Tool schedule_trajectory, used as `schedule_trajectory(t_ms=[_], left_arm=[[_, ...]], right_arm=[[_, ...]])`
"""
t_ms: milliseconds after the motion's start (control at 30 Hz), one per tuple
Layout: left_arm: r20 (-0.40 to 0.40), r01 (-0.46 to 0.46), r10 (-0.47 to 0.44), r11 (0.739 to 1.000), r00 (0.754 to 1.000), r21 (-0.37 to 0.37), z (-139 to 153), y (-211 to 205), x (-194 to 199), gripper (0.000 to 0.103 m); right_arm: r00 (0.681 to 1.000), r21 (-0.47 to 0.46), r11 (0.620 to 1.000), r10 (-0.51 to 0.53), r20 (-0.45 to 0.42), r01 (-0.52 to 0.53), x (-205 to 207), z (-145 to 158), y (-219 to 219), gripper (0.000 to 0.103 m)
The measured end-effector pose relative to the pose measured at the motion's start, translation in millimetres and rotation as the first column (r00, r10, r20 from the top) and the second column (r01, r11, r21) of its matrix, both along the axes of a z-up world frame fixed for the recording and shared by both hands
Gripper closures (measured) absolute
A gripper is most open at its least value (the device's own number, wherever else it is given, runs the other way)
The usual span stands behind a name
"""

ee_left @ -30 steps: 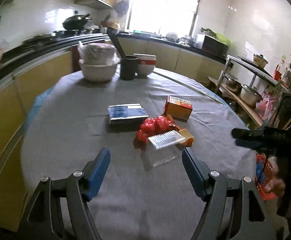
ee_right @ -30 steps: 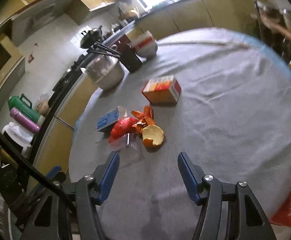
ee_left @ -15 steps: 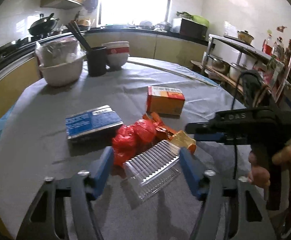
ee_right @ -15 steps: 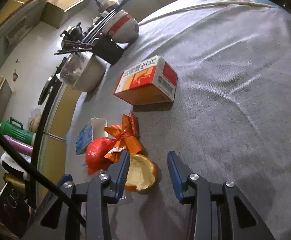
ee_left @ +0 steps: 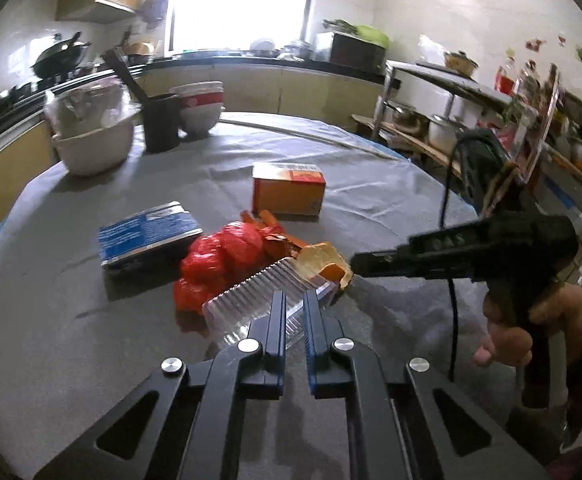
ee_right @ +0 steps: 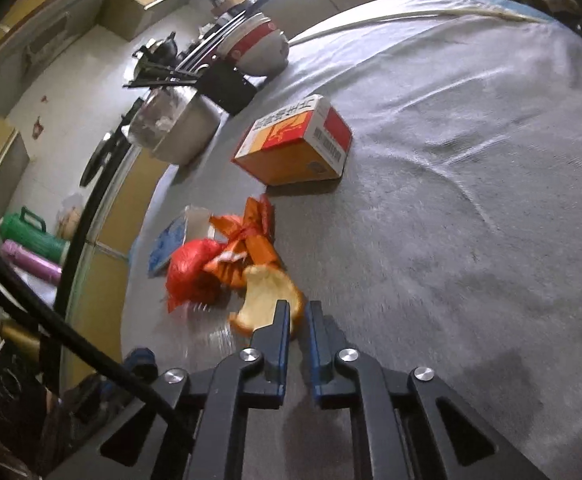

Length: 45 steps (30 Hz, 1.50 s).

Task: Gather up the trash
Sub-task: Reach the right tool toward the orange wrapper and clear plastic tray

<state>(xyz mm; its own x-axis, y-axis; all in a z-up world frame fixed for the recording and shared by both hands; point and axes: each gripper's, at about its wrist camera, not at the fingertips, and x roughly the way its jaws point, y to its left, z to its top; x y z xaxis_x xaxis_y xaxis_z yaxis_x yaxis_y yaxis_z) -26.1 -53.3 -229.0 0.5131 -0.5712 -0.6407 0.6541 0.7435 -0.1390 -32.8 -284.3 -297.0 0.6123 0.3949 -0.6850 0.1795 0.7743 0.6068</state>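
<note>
- Two grippers are seen over a round table w/ grey cloth (ee_left: 371,200), both at the trash pile near its middle.
- L gripper (ee_left: 294,300): fingers drawn almost together, clamped on the near edge of a clear ribbed plastic tray (ee_left: 251,300); tray is lying on the cloth, just in front of a red plastic bag (ee_left: 219,260).
- R gripper (ee_right: 299,312): fingers nearly closed, only a thin gap left, pinched on the rim of an orange peel (ee_right: 263,296). Peel is seen touching the tray's far right corner in the L view (ee_left: 323,264).
- Orange wrappers (ee_right: 255,236) are bunched betw. the bag and peel, touching both.
- Blue packet (ee_left: 147,236) is laid flat just left of the red bag.
- Orange carton (ee_left: 289,194) is set beyond the pile, apart from it.
- At the table's far-left edge: covered white bowl (ee_left: 91,136), black cup w/ chopsticks (ee_left: 161,124), stacked red-banded bowls (ee_left: 199,108).
- R hand (ee_left: 531,320) is seen wrapped round the R gripper's handle.
</note>
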Motion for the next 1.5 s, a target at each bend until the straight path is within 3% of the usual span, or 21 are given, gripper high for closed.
schedule_trajectory(t_ms=[100, 233, 267, 467, 567, 667, 767, 967, 1133, 1200, 1233, 1267, 1333, 1500], left_arm=[[0.005, -0.055, 0.056, 0.998, 0.998, -0.015, 6.3, 16.8, -3.0, 0.09], [0.031, -0.133, 0.133, 0.991, 0.991, 0.003, 13.3, 28.3, 2.5, 0.046], [0.04, -0.137, 0.136, 0.991, 0.99, 0.009, 14.8, 26.9, 4.8, 0.043], [-0.007, -0.094, 0.095, 0.994, 0.995, 0.053, 4.2, 1.4, 27.4, 0.043], [-0.046, -0.073, 0.074, 0.997, 0.996, 0.02, -2.5, -4.6, 29.3, 0.043], [-0.049, -0.035, 0.036, 0.999, 0.998, 0.024, -11.0, -7.8, 16.8, 0.047], [0.002, -0.005, 0.005, 1.0, 1.0, 0.012, -8.9, -5.9, -4.8, 0.047], [-0.046, 0.081, -0.08, 0.996, 0.996, 0.021, -14.0, 1.5, -44.3, 0.048], [-0.071, 0.008, -0.009, 1.0, 0.997, -0.016, -7.2, 35.9, -58.6, 0.047], [-0.049, -0.026, 0.026, 1.0, 0.998, -0.008, 0.0, 44.2, -57.4, 0.046], [-0.024, -0.042, 0.042, 0.999, 0.999, -0.002, 5.5, 48.6, -55.8, 0.042], [-0.008, -0.052, 0.052, 0.999, 0.999, 0.001, 8.7, 50.9, -54.1, 0.038], [0.015, -0.075, 0.075, 0.997, 0.997, 0.006, 14.1, 55.2, -51.5, 0.036], [-0.005, -0.088, 0.088, 0.996, 0.996, 0.005, 10.7, 62.2, -53.3, 0.036]], right_arm=[[1.0, 0.017, 1.0, -0.013, -0.008, 0.013, -11.0, 2.4, -6.0, 0.09], [0.998, 0.035, 0.998, -0.06, 0.008, 0.06, -24.4, 3.1, -13.9, 0.088], [0.998, 0.045, 0.997, -0.067, 0.012, 0.067, -25.8, 2.5, -14.7, 0.088], [0.994, 0.07, 0.992, -0.109, 0.03, 0.106, -39.0, 3.3, -18.0, 0.087], [0.994, 0.054, 0.993, -0.108, 0.036, 0.106, -44.1, 6.1, -17.4, 0.087], [0.993, 0.038, 0.994, -0.106, 0.052, 0.104, -48.5, 10.2, -16.9, 0.087], [0.993, 0.03, 0.994, -0.105, 0.06, 0.104, -49.4, 12.0, -15.2, 0.087], [0.995, 0.014, 0.997, -0.08, 0.065, 0.079, -49.5, 12.7, -8.8, 0.087], [0.994, 0.01, 0.998, -0.065, 0.085, 0.065, -47.2, 20.7, -9.1, 0.087], [0.995, -0.005, 0.999, -0.043, 0.089, 0.043, -40.2, 25.9, -5.2, 0.077], [0.996, -0.004, 1.0, -0.027, 0.09, 0.028, -34.4, 27.9, -2.1, 0.058], [0.995, -0.006, 1.0, -0.021, 0.093, 0.021, -31.0, 29.3, -0.1, 0.026], [0.991, -0.039, 0.999, -0.017, 0.135, 0.023, -23.2, 35.9, 7.7, 0.02], [0.995, -0.134, 0.989, 0.075, 0.063, -0.066, 9.1, 30.1, 31.9, 0.022]])
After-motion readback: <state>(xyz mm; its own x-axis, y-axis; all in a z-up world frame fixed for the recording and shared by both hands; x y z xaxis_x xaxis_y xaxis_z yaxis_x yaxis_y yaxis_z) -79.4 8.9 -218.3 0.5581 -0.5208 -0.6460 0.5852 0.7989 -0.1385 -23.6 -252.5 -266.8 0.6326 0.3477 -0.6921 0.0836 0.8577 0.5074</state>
